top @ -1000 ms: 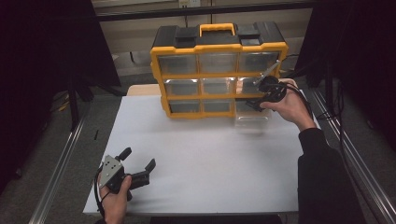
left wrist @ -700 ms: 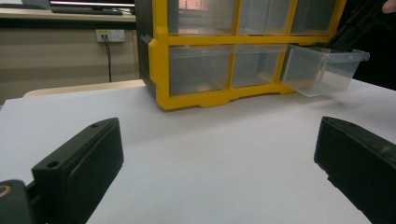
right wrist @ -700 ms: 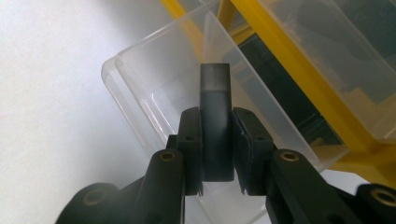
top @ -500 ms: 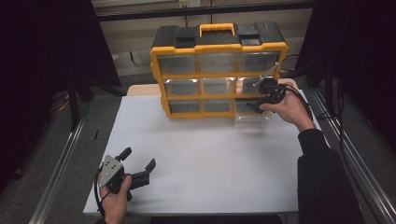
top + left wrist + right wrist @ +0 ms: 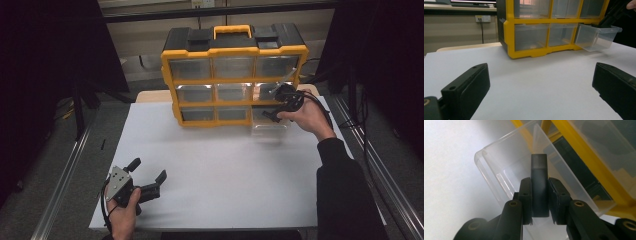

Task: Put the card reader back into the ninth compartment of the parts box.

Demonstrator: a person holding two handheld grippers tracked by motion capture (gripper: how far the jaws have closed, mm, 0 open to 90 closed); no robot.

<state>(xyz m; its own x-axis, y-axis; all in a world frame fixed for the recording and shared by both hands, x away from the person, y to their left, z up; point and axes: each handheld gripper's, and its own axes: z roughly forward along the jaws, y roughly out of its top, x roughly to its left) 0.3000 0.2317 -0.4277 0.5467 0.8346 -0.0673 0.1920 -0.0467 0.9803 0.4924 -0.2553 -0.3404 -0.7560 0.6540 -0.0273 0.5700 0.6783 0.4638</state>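
High view shows the white counter (image 5: 225, 165) carrying a yellow organizer (image 5: 233, 75) at its far edge; its lower-right clear drawer (image 5: 270, 127) is pulled out onto the counter; the right gripper (image 5: 280, 104) hangs over that drawer, jaws closed on a dark grey block (image 5: 539, 185) above the drawer's open top; the left gripper (image 5: 145, 180) rests near the front-left corner, jaws wide apart and holding nothing.
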